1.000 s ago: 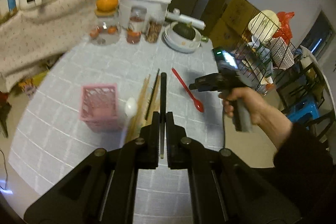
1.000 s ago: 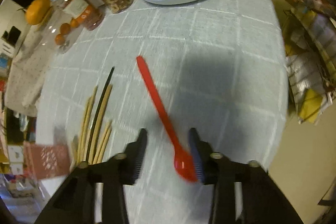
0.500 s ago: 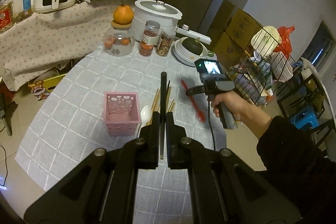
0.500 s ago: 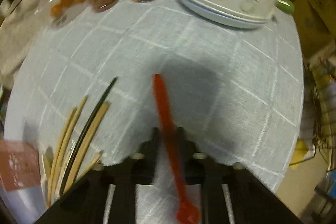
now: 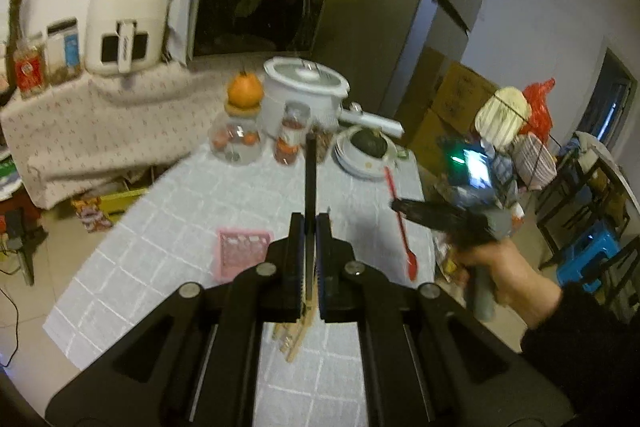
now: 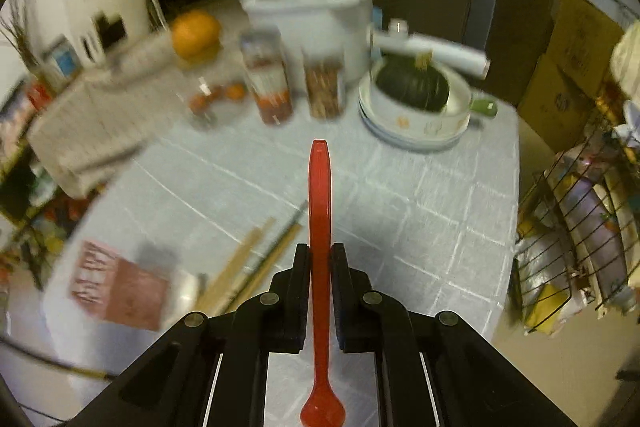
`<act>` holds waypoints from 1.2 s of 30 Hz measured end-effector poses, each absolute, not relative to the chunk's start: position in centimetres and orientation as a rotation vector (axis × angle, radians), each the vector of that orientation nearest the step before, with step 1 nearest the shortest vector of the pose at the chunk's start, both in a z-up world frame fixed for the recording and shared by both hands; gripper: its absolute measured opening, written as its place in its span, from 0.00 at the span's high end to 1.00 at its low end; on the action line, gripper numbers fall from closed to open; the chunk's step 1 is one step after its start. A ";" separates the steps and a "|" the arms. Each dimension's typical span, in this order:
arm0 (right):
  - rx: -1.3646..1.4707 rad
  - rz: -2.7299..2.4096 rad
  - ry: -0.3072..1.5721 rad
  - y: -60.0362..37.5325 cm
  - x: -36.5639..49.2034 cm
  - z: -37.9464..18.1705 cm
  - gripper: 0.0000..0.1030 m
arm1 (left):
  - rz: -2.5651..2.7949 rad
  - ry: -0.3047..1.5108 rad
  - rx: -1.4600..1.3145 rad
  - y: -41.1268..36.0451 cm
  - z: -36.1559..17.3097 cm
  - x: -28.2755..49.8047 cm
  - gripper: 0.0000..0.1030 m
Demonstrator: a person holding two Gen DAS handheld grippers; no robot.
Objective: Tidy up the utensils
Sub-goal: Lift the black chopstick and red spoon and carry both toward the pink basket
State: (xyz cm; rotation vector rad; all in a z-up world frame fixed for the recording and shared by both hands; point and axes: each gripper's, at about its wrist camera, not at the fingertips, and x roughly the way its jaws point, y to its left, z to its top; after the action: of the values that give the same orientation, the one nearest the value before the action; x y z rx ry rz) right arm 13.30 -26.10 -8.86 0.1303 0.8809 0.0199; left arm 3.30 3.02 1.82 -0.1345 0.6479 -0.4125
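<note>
Open tablecloth [image 6: 420,211] ahead; jars [image 6: 268,79] and bowls [image 6: 416,131] block beyond.

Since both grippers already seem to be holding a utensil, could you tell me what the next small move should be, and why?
Probably carry the red spoon, clamped in the right gripper, over to the pink basket on the table and lower it in. The spoon is already lifted clear, the basket stands upright, and the left gripper is likewise shut on a black chopstick.
</note>
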 end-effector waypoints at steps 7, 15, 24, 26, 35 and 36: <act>0.119 0.091 0.773 -22.8 11.6 -6.0 0.90 | -0.292 0.499 -0.175 5.5 2.5 3.6 0.94; 0.104 0.179 0.733 -19.0 11.3 -5.3 0.90 | -0.247 0.536 -0.145 5.9 0.7 6.6 0.94; 0.133 0.257 0.678 -16.2 11.2 -4.8 0.90 | -0.233 0.700 -0.176 5.8 -2.8 10.1 0.94; 0.139 0.268 0.679 -15.8 11.3 -5.0 0.90 | -0.226 0.731 -0.180 5.7 -3.5 10.8 0.94; 0.153 0.287 0.670 -14.3 11.6 -5.3 0.90 | -0.215 0.781 -0.203 5.3 -5.3 12.9 0.94; 0.155 0.289 0.669 -14.2 11.6 -5.2 0.90 | -0.217 0.784 -0.201 5.3 -5.5 13.1 0.94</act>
State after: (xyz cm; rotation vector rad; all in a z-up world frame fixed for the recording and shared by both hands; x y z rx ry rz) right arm 11.65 -14.24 -5.24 0.1554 0.6686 0.2893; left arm 13.10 5.28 -5.45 -0.2006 0.7841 -0.2167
